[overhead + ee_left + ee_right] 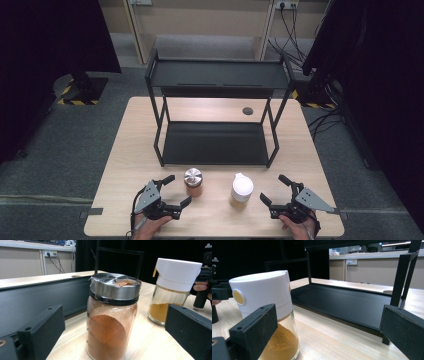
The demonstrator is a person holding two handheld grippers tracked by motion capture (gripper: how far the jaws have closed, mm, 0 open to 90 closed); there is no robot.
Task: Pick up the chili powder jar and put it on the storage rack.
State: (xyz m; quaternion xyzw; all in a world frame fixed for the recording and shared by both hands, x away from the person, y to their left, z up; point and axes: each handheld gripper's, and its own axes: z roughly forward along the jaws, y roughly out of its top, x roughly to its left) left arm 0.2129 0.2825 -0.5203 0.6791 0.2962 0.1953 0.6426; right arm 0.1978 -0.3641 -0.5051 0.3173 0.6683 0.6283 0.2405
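Pale wood table [125, 165], with a black two-tier rack [215, 142] standing at its middle as the landmark. In front of the rack's lower shelf, two jars side by side and apart: a steel-lidded glass jar [193, 182] of reddish-brown powder toward the rack's left end, a white-capped jar [241, 190] of yellow powder toward its right. Left gripper [177, 191] near the front edge, just left of the steel-lidded jar, jaws spread wide and empty — not touching the glass. Right gripper [275, 190] mirrored on the far side of the white-capped jar, jaws likewise spread, holding nothing. From the left gripper view: the steel-lidded jar [112, 317] square between the two black jaws, clear tape crinkled over its lid, the white-capped jar [172, 290] behind it, and fingers [201, 286] on the other gripper beyond. From the right gripper view — the white-capped jar [265, 315] just behind the left-hand jaw, a round yellow button on its cap, and the rack's lower shelf [347, 303] stretching past.
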